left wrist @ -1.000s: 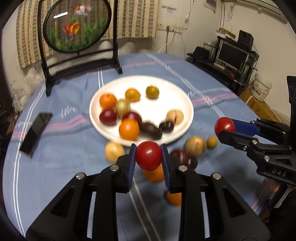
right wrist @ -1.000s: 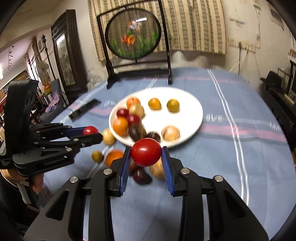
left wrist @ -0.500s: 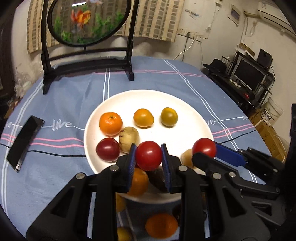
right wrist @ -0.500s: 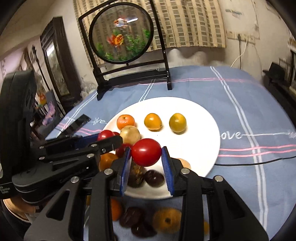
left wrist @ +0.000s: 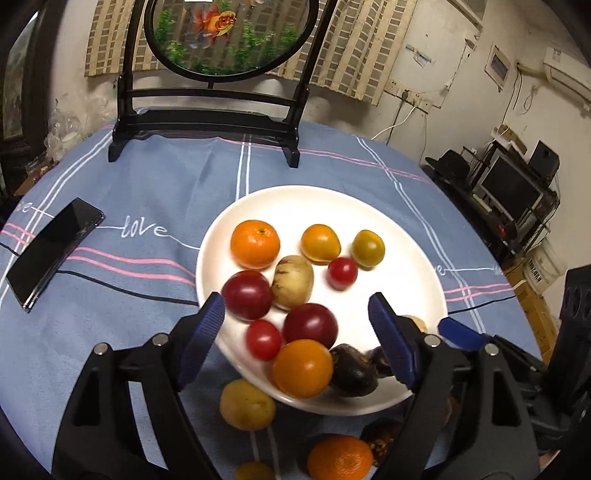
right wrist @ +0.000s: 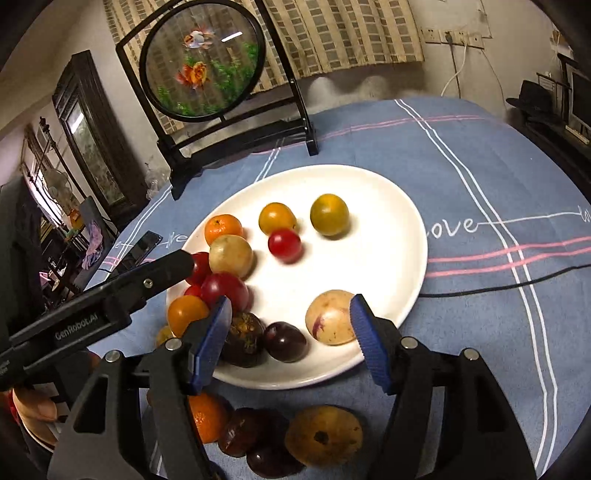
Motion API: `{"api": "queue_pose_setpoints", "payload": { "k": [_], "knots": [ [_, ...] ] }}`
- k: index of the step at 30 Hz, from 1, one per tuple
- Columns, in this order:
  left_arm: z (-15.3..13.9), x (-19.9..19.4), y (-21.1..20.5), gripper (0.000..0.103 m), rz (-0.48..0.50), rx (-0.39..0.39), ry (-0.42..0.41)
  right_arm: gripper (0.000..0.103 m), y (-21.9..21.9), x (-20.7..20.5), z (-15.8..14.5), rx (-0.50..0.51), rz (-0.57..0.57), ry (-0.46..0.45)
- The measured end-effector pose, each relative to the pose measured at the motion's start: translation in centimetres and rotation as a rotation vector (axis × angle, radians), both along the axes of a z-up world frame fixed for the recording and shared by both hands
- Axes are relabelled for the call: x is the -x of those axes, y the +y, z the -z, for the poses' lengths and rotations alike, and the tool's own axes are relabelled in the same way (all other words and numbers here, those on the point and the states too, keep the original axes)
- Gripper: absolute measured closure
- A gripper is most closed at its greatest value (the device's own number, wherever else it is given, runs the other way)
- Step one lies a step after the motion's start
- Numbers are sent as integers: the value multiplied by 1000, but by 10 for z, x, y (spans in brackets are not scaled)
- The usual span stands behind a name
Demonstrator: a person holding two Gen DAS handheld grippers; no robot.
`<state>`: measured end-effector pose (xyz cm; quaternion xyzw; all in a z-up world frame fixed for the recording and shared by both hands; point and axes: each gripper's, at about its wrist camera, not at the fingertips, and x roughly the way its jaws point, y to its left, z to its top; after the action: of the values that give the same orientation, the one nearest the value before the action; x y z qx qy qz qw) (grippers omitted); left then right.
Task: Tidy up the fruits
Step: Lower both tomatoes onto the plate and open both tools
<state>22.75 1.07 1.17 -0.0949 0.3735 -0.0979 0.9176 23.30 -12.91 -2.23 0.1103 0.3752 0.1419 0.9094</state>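
Nearest the cameras, on the blue striped tablecloth short of the plate, lie a matte yellow fruit, a dimpled mandarin and some dark wrinkled fruit. Above them the left gripper has its ribbed blue pads spread and opening, nothing pressed between them; half a second ago they clamped a glossy red tomato, which now sits loose on the plate as the small red tomato beside an orange fruit. The right gripper is likewise opening and empty; its tomato is blurred mid-plate, near the yellow fruits. The smooth white round plate also carries plums, a pale streaked melon-like fruit, a mandarin and two dark purple wrinkled fruits. Left of the plate lies a flat black phone. Farthest back stands a round glass goldfish screen in a black wooden frame.
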Motion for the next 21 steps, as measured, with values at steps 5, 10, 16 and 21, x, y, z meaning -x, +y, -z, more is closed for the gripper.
{"api": "queue_pose_setpoints", "payload": {
  "k": [5,10,16,21],
  "knots": [
    [3,8,-1,18,-11,-67,-36,34,-8,6,-5,7,27,-36],
    [5,15,2,17,-20,-99,-56,33,-11,3,-1,-6,24,-8],
    [10,32,16,17,-48,-74,-36,33,-9,5,-1,-2,14,2],
    [9,56,30,13,-88,-90,-73,33,-9,9,-1,2,19,-3]
  ]
}}
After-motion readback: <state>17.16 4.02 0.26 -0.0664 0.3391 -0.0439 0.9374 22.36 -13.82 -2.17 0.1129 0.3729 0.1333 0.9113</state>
